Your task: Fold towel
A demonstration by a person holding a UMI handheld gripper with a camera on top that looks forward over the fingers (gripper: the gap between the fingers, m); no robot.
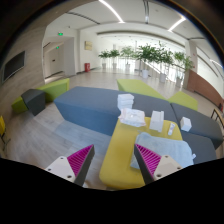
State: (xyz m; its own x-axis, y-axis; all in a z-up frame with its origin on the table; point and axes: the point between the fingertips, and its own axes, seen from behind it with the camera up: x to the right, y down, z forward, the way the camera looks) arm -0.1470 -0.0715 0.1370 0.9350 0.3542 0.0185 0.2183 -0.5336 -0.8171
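My gripper [113, 162] is open and empty, its two magenta pads [80, 159] spread wide apart and held above the furniture. Between and just below the fingers lies a yellow-green cushioned surface [122, 150]. Beyond the fingers, on the blue and yellow-green seating, lie several white folded or crumpled towels [131, 117], with a larger pale towel [170, 148] just ahead of the right finger. Nothing is held.
A large blue seating block [92, 105] spreads ahead. A dark grey armchair [34, 100] stands to the left on a wood floor [40, 140]. Green potted plants [150, 55] line the far side of the hall.
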